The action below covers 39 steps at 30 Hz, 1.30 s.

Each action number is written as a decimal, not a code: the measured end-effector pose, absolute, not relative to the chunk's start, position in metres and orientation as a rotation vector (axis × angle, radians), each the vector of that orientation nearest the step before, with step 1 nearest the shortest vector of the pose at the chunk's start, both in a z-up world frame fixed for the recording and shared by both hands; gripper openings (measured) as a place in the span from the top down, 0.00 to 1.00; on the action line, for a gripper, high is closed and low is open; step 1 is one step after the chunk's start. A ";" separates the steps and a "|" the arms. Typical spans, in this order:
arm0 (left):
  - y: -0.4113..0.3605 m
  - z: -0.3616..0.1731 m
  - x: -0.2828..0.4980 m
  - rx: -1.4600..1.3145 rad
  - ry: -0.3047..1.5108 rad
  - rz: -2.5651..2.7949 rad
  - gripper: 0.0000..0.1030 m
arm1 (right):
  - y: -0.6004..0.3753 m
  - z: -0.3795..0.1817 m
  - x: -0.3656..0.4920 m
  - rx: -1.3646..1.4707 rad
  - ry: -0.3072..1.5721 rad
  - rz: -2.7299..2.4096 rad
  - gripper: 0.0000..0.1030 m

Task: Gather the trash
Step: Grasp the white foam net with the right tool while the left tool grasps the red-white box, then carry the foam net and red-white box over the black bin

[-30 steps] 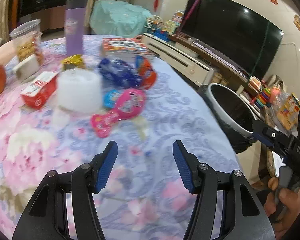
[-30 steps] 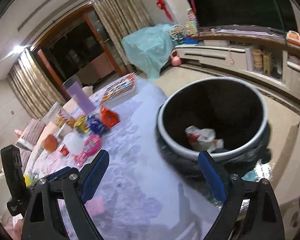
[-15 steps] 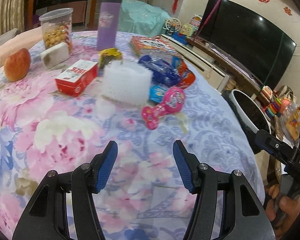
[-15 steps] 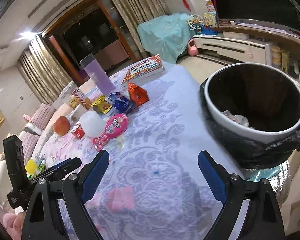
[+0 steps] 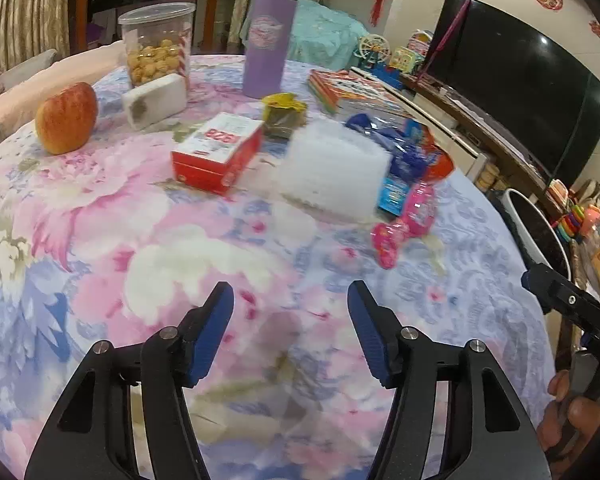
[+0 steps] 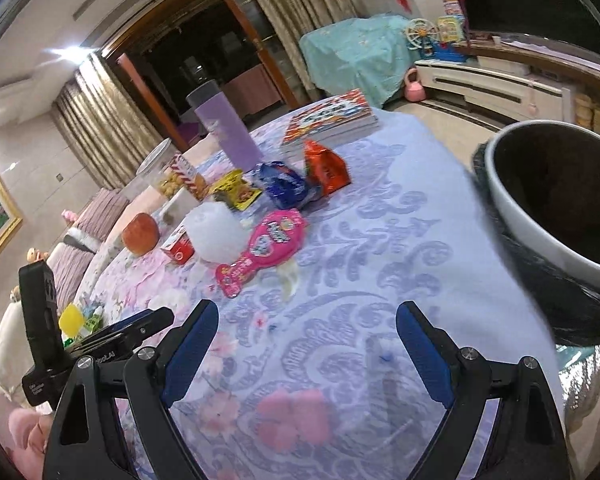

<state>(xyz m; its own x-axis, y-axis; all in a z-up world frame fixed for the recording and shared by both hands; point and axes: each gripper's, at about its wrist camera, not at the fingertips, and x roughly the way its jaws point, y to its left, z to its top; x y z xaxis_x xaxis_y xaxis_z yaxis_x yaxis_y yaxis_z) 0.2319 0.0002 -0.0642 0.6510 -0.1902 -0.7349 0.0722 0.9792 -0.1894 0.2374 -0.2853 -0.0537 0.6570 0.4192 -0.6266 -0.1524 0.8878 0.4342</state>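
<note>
Trash lies in a cluster on the flowered table: a pink wrapper (image 5: 404, 224) (image 6: 268, 248), a white crumpled foam piece (image 5: 336, 168) (image 6: 218, 232), a blue wrapper (image 5: 396, 140) (image 6: 284, 186), an orange-red wrapper (image 6: 326, 168) and a yellow wrapper (image 5: 284, 114) (image 6: 238, 190). My left gripper (image 5: 290, 292) hovers over bare cloth short of the cluster; its jaws are opening with nothing between them. Over the table's near right side my right gripper (image 6: 306, 312) stands wide open and empty. The black-lined bin (image 6: 520, 216) (image 5: 540, 236) sits beside the table on the right.
A red box (image 5: 218, 152), an apple (image 5: 66, 118), a white block (image 5: 154, 100), a snack jar (image 5: 156, 46), a purple tumbler (image 5: 268, 40) and books (image 5: 356, 92) stand behind the trash. A TV and a low cabinet lie beyond the bin.
Both views have swung left, away from the bin and toward the table's clutter. The bin has slid to the right edge; the trash cluster looks nearer in the left wrist view.
</note>
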 end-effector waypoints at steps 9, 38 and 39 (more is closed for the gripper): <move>0.030 -0.066 0.266 -0.119 0.858 -0.133 0.36 | -0.247 -0.052 0.261 0.288 0.786 0.424 0.12; 0.046 -0.074 0.333 0.009 0.842 -0.170 0.50 | -0.167 -0.074 0.345 0.143 0.859 0.599 0.76; 0.045 -0.073 0.330 0.006 0.838 -0.170 0.50 | -0.169 -0.073 0.343 0.151 0.856 0.599 0.77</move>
<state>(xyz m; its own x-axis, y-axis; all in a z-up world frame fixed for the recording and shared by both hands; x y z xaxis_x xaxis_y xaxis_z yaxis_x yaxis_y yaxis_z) 0.3301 0.0450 -0.0734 0.6564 -0.1478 -0.7398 0.1524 0.9864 -0.0618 0.3434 -0.1689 -0.0733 0.5027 0.5526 -0.6648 -0.4352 0.8262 0.3577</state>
